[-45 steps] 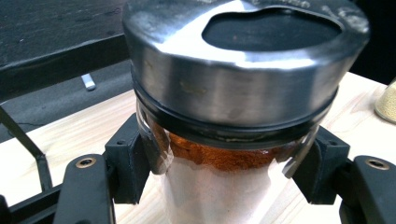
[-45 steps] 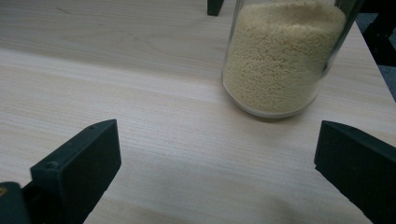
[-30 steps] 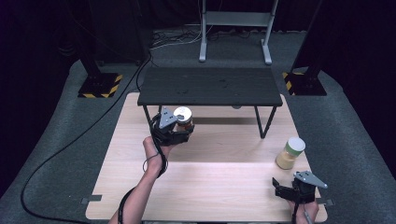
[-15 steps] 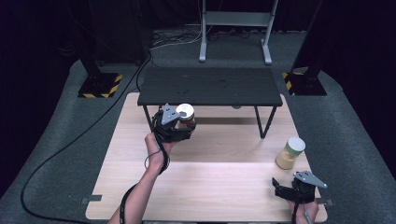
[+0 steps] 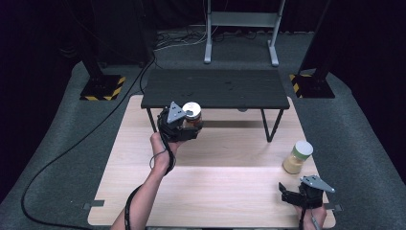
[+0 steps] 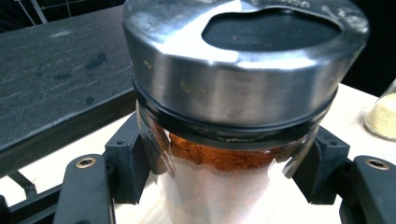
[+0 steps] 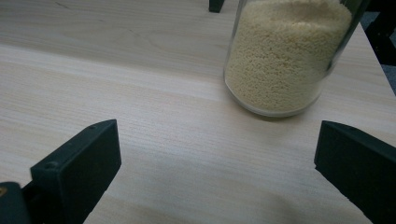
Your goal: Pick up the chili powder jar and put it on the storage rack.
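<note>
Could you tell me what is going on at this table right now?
A person works with a gripper in each hand. The left gripper is shut on a jar of reddish-brown powder with a metal lid, held near the front edge of the black shelf. The right gripper is open, low over the wooden table, with a jar of yellow grains standing just ahead of it, untouched.

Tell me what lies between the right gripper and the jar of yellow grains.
Bare wooden tabletop, seen in the right gripper view between the open right gripper and the jar of yellow grains.
</note>
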Tool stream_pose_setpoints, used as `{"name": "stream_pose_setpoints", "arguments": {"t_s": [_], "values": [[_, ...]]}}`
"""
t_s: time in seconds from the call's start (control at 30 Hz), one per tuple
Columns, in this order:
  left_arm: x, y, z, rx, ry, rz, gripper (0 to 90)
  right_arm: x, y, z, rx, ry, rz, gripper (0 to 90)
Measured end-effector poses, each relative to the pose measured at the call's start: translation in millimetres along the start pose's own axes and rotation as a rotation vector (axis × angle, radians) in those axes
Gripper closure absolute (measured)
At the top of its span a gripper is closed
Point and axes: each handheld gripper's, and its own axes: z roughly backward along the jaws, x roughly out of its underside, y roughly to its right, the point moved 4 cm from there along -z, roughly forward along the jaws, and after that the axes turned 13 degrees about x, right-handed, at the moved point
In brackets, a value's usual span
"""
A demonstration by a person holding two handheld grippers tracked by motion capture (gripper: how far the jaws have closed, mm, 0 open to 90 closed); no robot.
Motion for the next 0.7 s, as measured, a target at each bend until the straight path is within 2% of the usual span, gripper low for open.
{"name": "stream_pose_setpoints", "arguments": {"t_s": [0.7], "values": [[-24.7,-1.5,-4.9,0.019,0.007,-0.016,31.4,-0.4,0.5,-0.5,-0.004,-0.003,0.0,0.0]]}}
